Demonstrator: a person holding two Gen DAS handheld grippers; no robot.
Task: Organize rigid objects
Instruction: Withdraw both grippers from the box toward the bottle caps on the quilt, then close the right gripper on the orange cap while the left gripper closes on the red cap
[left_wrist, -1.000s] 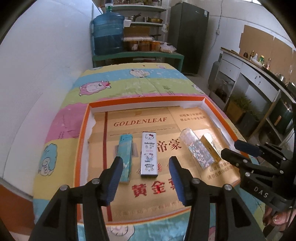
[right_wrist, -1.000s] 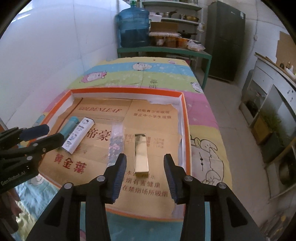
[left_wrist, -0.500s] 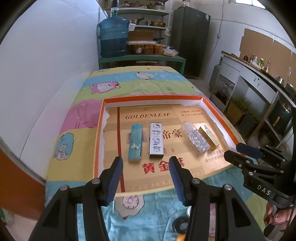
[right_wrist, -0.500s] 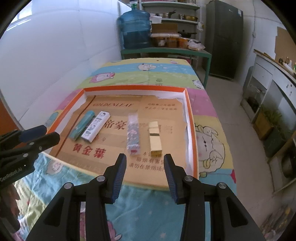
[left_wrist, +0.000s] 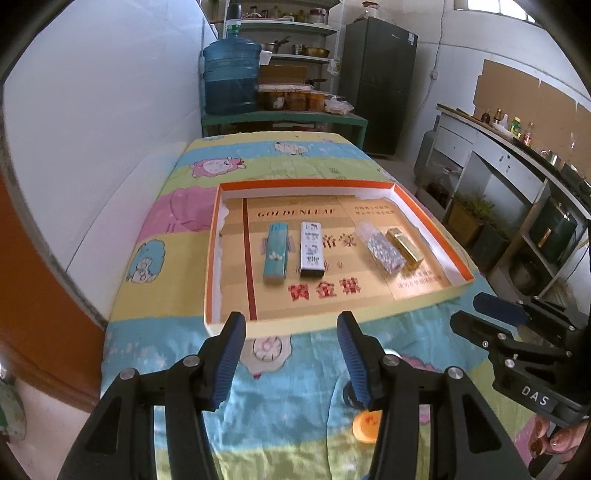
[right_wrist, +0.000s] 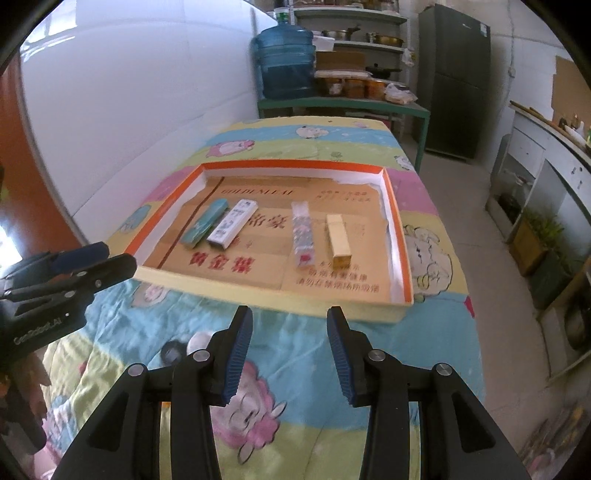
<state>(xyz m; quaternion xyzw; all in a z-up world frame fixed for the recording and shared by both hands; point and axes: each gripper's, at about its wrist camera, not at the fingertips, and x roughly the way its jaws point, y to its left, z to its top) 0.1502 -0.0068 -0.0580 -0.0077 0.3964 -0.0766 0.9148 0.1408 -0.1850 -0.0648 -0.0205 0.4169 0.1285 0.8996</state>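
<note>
Shallow orange-rimmed box (left_wrist: 432, 218), mid-table: teal case (left_wrist: 275, 254), white printed box (left_wrist: 311, 254), glitter-patterned box (left_wrist: 380, 251), gold box (left_wrist: 404, 248), paired lengthwise. Left gripper (left_wrist: 291, 354) and right gripper (right_wrist: 290, 349): jaws parted, empty, over blanket (right_wrist: 295, 424) at near edge. Risk: a stray swing nudging the box's near wall, scattering the row.

My left gripper (left_wrist: 291, 349) is matte black plastic, two angular fingers faced with ribbed blue pads (left_wrist: 229, 356) and pinned with round silver screws; my right gripper (right_wrist: 290, 349) is built the same way. Seen side-on from the left camera, the right one's black body carries white "DAS" lettering, while the right camera shows white "GenRobot.AI" printed on the side of the left one. Painted fingernails (left_wrist: 561, 439) show on my hand beneath the right gripper's body.
</note>
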